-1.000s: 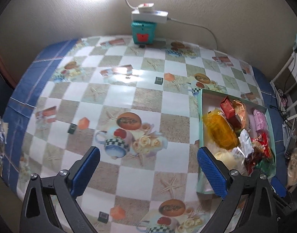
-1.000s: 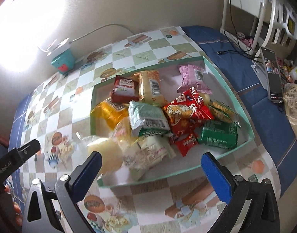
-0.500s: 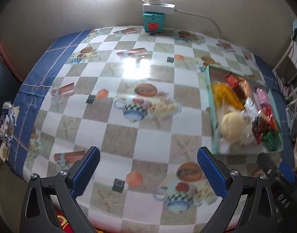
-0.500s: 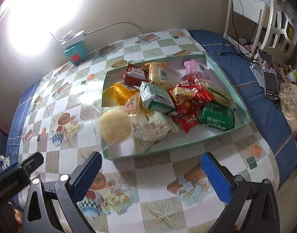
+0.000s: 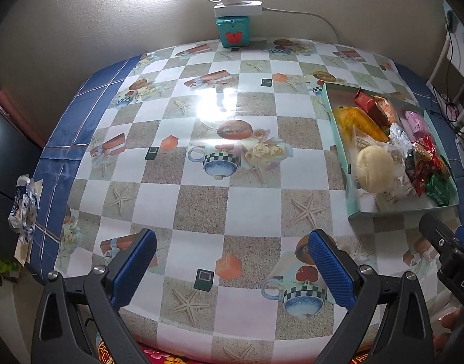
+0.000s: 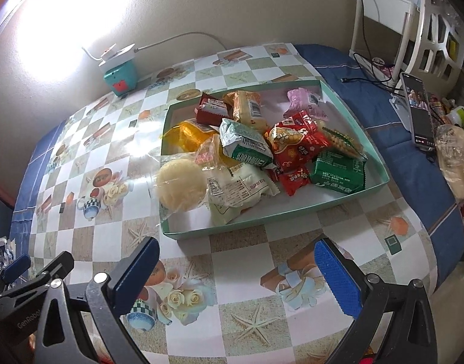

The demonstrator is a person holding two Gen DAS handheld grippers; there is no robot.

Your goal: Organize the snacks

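Observation:
A shallow mint-green box (image 6: 347, 112) (image 5: 353, 200) on the right half of the table holds several wrapped snacks: a round pale bun in clear wrap (image 6: 181, 183) (image 5: 374, 168), a yellow pack (image 6: 189, 139), green packs (image 6: 338, 170), red packs (image 6: 295, 142), a pink pack (image 6: 304, 98). My right gripper (image 6: 236, 276) hangs open over the tablecloth just in front of the box, nothing between its blue pads. My left gripper (image 5: 232, 264) is open above the table's near edge, left of the box, holding nothing.
A teal box with a white power strip (image 5: 233, 28) stands at the back wall under a bright lamp. A crumpled wrapper (image 5: 24, 203) lies off the left edge. A phone (image 6: 418, 115), cables and a bagged bread (image 6: 455, 157) sit at the right. The checked tablecloth (image 5: 201, 200) covers the table.
Both grippers have pulled back and upward from the table, so the box and cloth look smaller and farther. Both stayed open. The snacks in the box have not moved.

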